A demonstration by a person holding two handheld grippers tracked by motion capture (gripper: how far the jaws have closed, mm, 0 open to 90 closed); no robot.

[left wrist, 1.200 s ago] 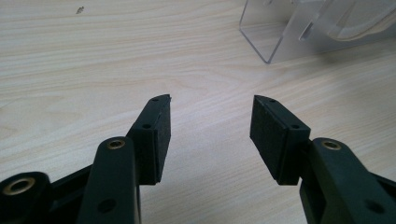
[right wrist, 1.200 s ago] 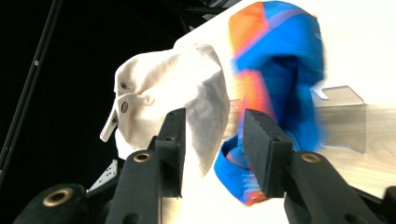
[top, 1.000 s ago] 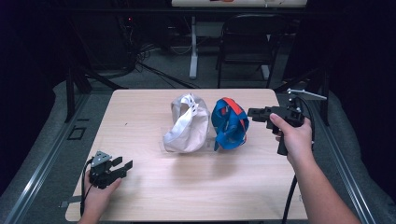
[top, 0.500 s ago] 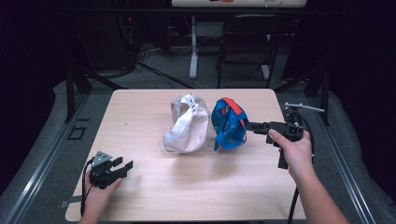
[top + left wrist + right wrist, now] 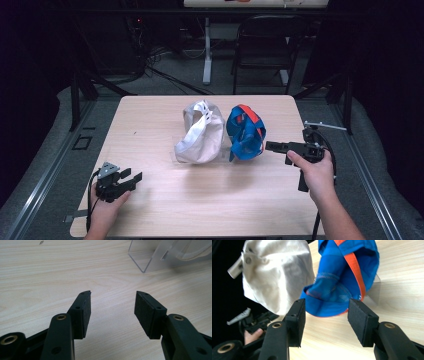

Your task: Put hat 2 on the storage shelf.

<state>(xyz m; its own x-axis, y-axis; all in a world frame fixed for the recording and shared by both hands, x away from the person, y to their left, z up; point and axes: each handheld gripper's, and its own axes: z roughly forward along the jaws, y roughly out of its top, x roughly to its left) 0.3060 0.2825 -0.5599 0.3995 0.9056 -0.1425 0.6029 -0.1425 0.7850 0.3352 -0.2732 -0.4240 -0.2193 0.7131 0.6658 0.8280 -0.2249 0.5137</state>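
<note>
The jaws of both grippers stood wide apart with nothing between the pads. The left gripper, a black two-jaw tool topped by a grey three-cornered plate, rested at the near left corner of the light wooden table, held in the person's left hand. In the left gripper view its jaws framed bare tabletop, and the corner of a clear plastic stand lay farther off at the upper right.

Near the middle of the table sat a cream-white fabric cap with a perforated back strap. Just right of it, touching or nearly touching, sat a blue fabric cap with an orange stripe. Both caps appeared to be propped on clear plastic stands.

The right gripper, held level in the person's right hand, pointed leftward at the blue cap from the right side of the table. Its jaws had just been opening, and no object lay between them. In the right gripper view the brim of the blue cap hung just beyond the open pads, not touching them. The white cap appeared to the left of it there.
</note>
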